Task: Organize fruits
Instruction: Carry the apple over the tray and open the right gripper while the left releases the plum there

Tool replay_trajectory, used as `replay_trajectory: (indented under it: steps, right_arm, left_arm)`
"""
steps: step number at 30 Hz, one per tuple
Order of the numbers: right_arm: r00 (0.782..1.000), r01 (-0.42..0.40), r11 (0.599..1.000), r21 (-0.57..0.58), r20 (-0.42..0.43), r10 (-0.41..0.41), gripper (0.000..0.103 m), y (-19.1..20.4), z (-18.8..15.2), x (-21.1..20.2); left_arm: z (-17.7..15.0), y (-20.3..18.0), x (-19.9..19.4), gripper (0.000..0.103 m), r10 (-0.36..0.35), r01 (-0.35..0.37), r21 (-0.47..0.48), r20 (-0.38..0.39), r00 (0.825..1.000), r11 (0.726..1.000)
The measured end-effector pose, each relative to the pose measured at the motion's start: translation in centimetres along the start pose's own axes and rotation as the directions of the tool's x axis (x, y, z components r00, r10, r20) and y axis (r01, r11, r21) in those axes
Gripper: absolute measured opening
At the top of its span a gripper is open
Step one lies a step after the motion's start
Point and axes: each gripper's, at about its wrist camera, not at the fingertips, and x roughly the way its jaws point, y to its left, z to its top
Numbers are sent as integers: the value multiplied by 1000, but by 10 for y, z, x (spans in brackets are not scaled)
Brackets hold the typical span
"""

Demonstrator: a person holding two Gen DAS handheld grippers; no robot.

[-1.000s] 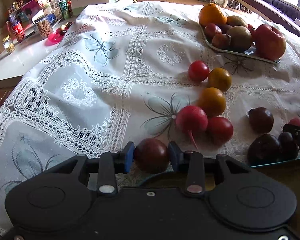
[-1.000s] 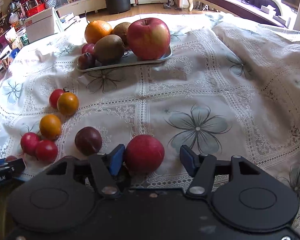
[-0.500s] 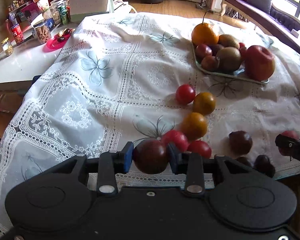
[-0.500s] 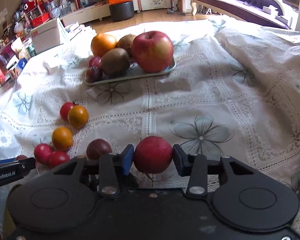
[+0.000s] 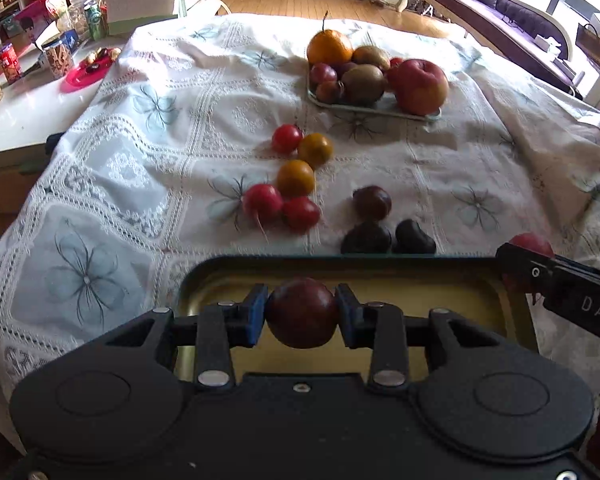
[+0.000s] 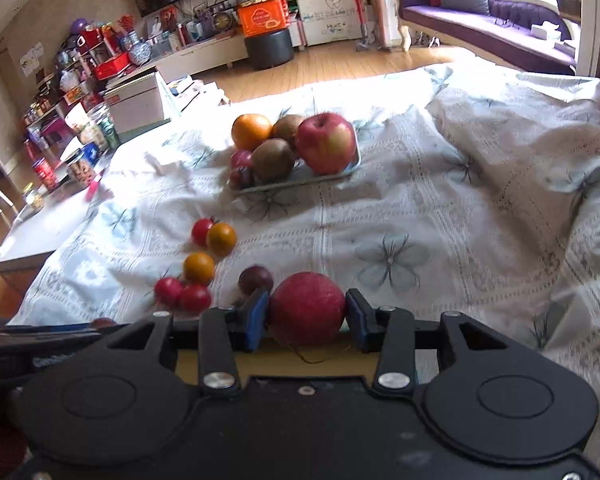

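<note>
My left gripper (image 5: pixel 302 314) is shut on a dark red plum (image 5: pixel 302 312) and hangs over a shallow yellow tray (image 5: pixel 460 296) at the table's near edge. My right gripper (image 6: pixel 306 316) is shut on a red radish (image 6: pixel 306 306) with thin roots, raised above the cloth; it also shows at the right of the left wrist view, the right gripper (image 5: pixel 540 270). Loose on the cloth lie a radish (image 5: pixel 262 202), red tomatoes (image 5: pixel 300 213), orange tomatoes (image 5: pixel 296 178), a plum (image 5: pixel 372 201) and two dark fruits (image 5: pixel 367 238).
A glass plate (image 5: pixel 380 110) at the far side holds an apple (image 5: pixel 420 86), an orange, kiwis and plums. A white side table (image 5: pixel 16 116) with jars and cans stands left. The lace tablecloth (image 6: pixel 480 208) is rumpled on the right.
Both grippers have risen and drawn back from the cloth with their fruit. The right jaws closed on the radish. The yellow tray has come into view under the left gripper.
</note>
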Motion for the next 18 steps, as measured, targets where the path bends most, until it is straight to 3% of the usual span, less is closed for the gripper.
replay_trajectory:
  steps: [4, 10, 18]
  right_arm:
    - [998, -19, 1000, 4, -52, 19, 45, -6, -26, -11]
    - [995, -9, 1000, 11, -101, 10, 45, -14, -62, -21]
    - [997, 11, 999, -34, -81, -14, 45, -4, -70, -23]
  left_arm:
    - [-25, -2, 5, 46, 11, -11, -3, -42, 999, 1000]
    - [-50, -3, -3, 46, 45, -45, 7, -35, 998, 999]
    - [-55, -4, -4, 46, 68, -67, 17, -25, 997, 998]
